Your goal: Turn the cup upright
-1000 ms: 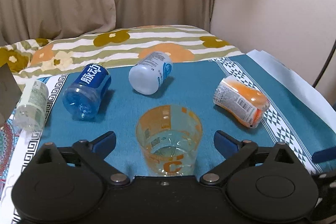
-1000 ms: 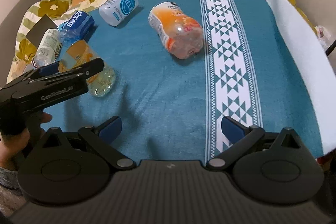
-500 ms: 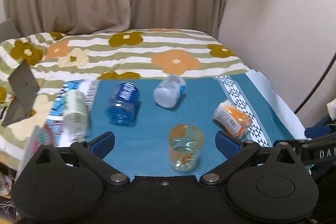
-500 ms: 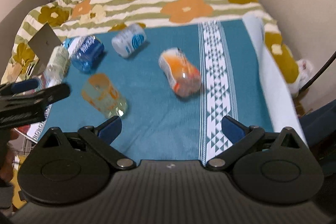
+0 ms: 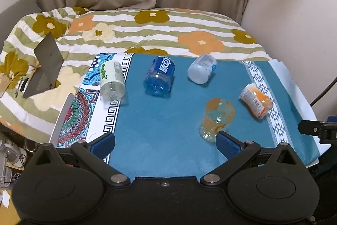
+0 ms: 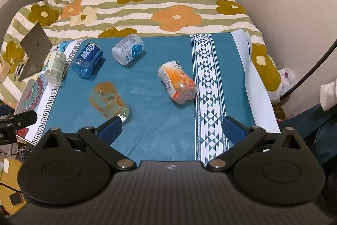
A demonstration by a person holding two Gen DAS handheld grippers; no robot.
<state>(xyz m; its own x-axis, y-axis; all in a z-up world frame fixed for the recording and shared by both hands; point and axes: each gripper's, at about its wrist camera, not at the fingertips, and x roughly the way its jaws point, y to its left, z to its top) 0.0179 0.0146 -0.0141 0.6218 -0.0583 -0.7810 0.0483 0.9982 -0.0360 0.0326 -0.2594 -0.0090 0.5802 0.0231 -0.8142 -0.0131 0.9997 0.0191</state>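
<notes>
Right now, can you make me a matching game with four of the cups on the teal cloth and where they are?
Things:
1. blue cup
2. clear orange-printed cup
3. green-and-white cup
4. orange-labelled cup

Places:
A. standing upright near the front of the teal cloth
B. lying beside the triangle-patterned stripe
C. lying on the cloth's key-pattern border
D. lying between the green-and-white cup and the pale blue-labelled cup

Pairs: 1-D, 2-A, 3-C, 4-B
</notes>
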